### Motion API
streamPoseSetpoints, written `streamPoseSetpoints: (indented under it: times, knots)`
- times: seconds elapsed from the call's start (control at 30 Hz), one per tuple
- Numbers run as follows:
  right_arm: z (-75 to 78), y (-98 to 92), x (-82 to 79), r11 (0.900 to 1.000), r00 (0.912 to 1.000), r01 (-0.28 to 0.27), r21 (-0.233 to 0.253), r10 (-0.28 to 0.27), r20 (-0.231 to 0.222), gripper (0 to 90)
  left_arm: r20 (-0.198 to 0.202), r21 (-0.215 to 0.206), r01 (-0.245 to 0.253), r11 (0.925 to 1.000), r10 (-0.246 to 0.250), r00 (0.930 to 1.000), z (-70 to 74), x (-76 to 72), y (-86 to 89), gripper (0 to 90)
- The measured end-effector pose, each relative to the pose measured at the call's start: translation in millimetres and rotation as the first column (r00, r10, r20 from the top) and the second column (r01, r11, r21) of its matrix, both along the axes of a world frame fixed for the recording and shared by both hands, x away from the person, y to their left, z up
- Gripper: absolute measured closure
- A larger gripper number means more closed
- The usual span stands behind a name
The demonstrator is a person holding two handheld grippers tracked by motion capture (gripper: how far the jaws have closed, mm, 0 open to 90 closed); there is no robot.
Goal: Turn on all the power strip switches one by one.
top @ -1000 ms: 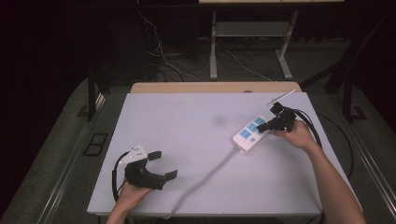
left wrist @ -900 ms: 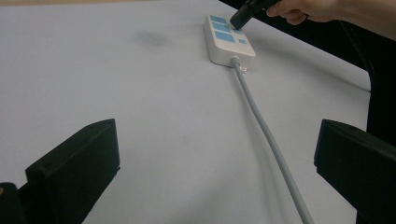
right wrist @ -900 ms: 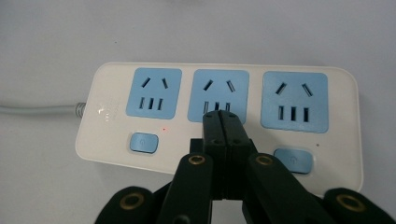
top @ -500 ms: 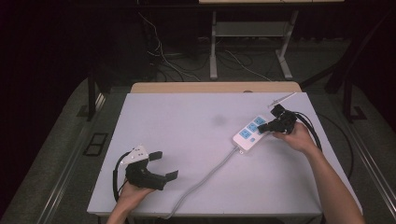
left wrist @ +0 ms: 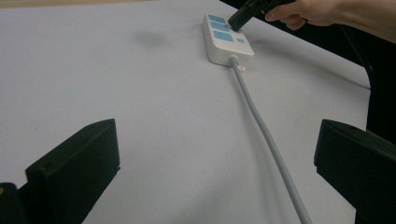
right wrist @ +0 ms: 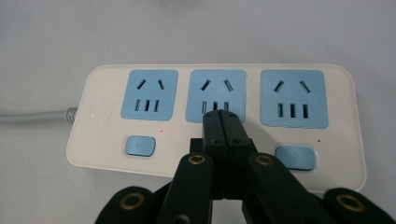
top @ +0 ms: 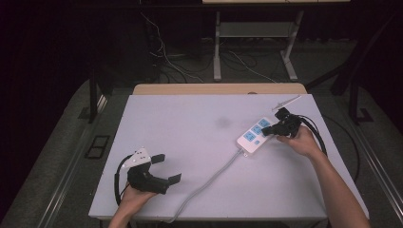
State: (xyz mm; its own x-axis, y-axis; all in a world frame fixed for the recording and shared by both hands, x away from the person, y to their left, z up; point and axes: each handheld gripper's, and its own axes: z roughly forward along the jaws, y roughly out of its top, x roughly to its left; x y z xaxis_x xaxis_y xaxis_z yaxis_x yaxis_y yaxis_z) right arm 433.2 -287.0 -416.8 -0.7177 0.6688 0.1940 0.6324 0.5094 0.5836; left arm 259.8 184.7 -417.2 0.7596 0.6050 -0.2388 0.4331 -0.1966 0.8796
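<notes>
From the high view, the right tool (top: 272, 129) hovered with its tip over the middle of the white power strip (top: 254, 133), which lay on the worktop (top: 190, 137) directly beneath and ahead of it, while the left tool (top: 164, 167) rested well apart from the strip, its jaws spread wide and holding nothing. In the left gripper view, the strip (left wrist: 226, 38) sat far ahead of those open jaws, its grey cable (left wrist: 266, 135) running back between them. In the right gripper view, the right tool (right wrist: 222, 122) had its jaws clenched together on nothing, tip at the lower edge of the middle socket (right wrist: 216, 95), with blue switch buttons (right wrist: 140, 145) to either side below. It looked like a button-pressing step; the next move probably called for shifting sideways onto a switch and pushing down.
</notes>
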Motion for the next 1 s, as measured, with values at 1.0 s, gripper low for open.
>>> streamPoseSetpoints:
  times: [1.0]
  knots:
    - [21.8, 1.3, 3.4, 1.000, 1.0000, -0.006, 0.002, 0.006, 0.003, 90.0, -0.001, -0.006, 0.000, 1.0000, 0.000, 1.0000, -0.5, 1.2, 0.9, 0.0]
